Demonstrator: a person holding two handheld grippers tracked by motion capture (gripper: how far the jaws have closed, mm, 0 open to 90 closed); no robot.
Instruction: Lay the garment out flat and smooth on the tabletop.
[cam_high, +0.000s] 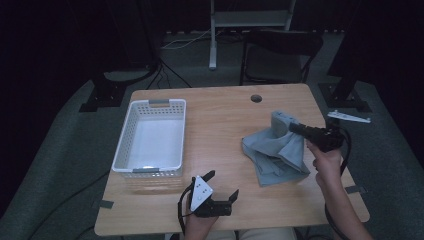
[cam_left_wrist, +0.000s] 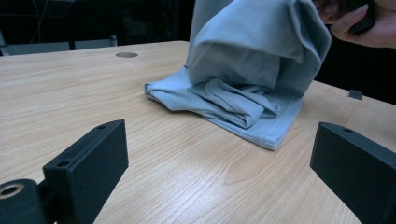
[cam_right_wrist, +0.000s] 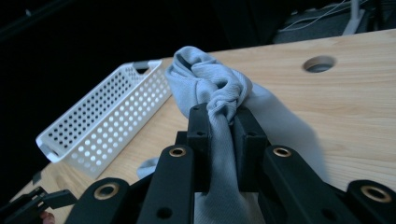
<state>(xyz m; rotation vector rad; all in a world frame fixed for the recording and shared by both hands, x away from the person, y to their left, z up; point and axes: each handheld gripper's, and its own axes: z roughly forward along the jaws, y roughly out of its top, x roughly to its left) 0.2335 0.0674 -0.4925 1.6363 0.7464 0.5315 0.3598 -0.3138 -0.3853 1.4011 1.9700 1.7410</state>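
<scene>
A grey-blue cloth (cam_high: 277, 150) lies crumpled on the right half of the wooden table (cam_high: 220, 120), one part lifted off the surface. My right gripper (cam_high: 292, 127) is shut on that raised bunch of cloth (cam_right_wrist: 219, 112), which is pinched between its two black jaws. In the left gripper view the cloth (cam_left_wrist: 247, 70) rises in a peak, with a hand holding the other gripper at the top right. My left gripper (cam_high: 222, 186) rests low near the table's front edge, open, with bare wood between its fingers (cam_left_wrist: 93, 158).
A white perforated basket (cam_high: 152, 137) stands on the left half of the table, nothing in it. A round cable hole (cam_high: 256, 98) sits near the far edge. A dark chair (cam_high: 277, 57) stands behind the table. Tape marks (cam_high: 352, 189) sit at the front corners.
</scene>
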